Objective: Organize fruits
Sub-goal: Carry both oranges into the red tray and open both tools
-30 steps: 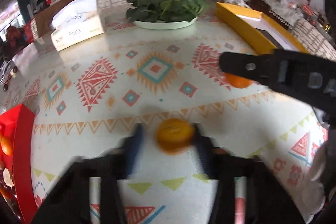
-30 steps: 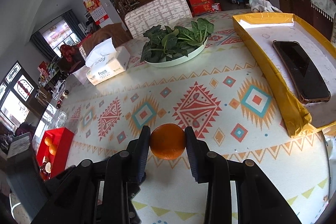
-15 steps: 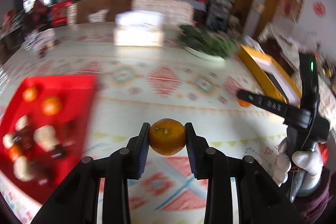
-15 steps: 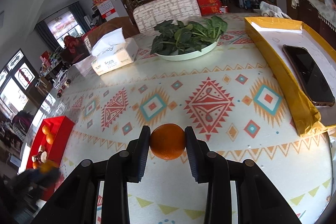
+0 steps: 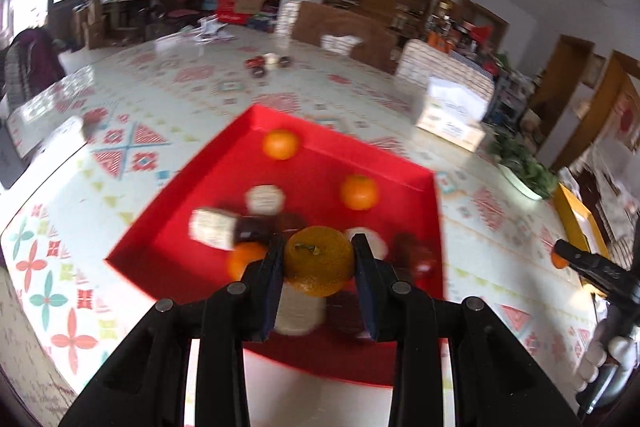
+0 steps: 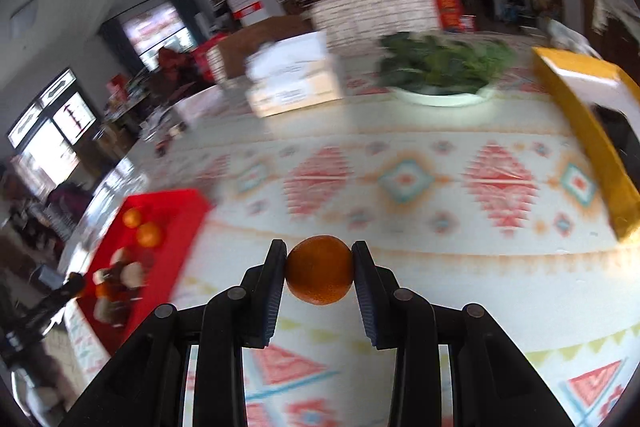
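The left hand-held gripper [image 5: 319, 261] is clamping a mandarin [image 5: 319, 261] between its two pads at the lower middle of the left wrist view, stem scar facing the camera, and it is hanging above the red tray [image 5: 404, 175] that fills the centre of that frame. The right hand-held gripper [image 6: 319, 270] is likewise pinching an orange [image 6: 319, 270] at the lower middle of its own view, above the patterned table [image 6: 404, 147], with the tray sitting well off at the left edge.

Both fruits look light and roundish, with a firm but yielding, slightly dimpled peel. I would guess they are rolling easily once set down and bruising if squeezed hard. The hold across the widest part, as both pairs of pads are doing, seems the safe one; a grip nearer the top or bottom would likely be squirting the fruit out.

In the tray, three loose oranges are showing clearly enough, but the pale and dark lumps around them are smeared by blur and I cannot name them. The tray's near corner is hidden behind the gripper fingers. At the right edge of the left view, only a tip of the other gripper and its fruit is showing, with the hand cut off.
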Available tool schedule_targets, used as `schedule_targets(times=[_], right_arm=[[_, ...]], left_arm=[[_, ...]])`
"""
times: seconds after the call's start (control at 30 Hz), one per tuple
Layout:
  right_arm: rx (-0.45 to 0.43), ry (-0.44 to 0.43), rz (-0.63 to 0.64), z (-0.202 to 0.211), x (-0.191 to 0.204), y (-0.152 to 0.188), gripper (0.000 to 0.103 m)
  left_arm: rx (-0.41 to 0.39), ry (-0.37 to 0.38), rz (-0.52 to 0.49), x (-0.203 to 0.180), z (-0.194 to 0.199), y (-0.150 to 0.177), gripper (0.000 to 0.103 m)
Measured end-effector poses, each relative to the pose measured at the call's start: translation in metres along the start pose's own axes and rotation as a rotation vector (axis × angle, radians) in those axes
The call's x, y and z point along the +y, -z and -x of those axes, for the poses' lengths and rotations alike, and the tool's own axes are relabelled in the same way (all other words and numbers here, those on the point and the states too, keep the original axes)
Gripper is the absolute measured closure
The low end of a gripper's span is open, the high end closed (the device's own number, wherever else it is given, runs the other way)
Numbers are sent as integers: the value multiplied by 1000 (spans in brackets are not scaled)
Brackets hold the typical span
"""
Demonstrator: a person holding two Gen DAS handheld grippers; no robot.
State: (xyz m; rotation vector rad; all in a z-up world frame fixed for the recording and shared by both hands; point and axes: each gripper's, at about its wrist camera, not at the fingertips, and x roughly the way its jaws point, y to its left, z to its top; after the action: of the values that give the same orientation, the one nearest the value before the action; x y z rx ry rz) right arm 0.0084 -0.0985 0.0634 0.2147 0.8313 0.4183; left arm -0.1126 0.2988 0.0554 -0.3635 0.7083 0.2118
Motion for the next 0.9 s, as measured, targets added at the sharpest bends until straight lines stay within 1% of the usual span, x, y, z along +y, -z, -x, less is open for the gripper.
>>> schedule_targets(times=[0.13, 0.23, 0.37, 0.5, 0.53, 0.57, 0.63, 0.7, 0.77, 0.9], right_arm=[[51, -74, 85, -16, 58, -4, 66], [113, -126, 145, -40, 105, -4, 66], [182, -159, 214, -73, 154, 2, 66], [236, -180, 254, -103, 189, 8, 66], [248, -188, 259, -110, 196, 9, 66], [256, -189, 265, -114, 201, 11, 66], [266, -188, 278, -123, 211, 13, 66], [273, -189, 288, -129, 221, 14, 66], [273, -183, 293, -135, 227, 14, 65], [262, -188, 289, -137, 233, 12, 65]], left_arm=[[11, -21, 16, 20, -8, 2, 71], [8, -29, 5, 26, -10, 2, 71], [-2, -28, 16, 37, -12, -5, 71], [1, 2, 32, 44, -14, -7, 70], [-4, 18, 40, 46, -13, -7, 66], [-10, 26, 45, 47, -11, -8, 59], [-31, 38, 58, 51, -5, -10, 49], [-47, 46, 67, 53, 0, -12, 45], [-61, 51, 80, 57, 5, -13, 39], [-75, 50, 90, 61, 11, -14, 33]])
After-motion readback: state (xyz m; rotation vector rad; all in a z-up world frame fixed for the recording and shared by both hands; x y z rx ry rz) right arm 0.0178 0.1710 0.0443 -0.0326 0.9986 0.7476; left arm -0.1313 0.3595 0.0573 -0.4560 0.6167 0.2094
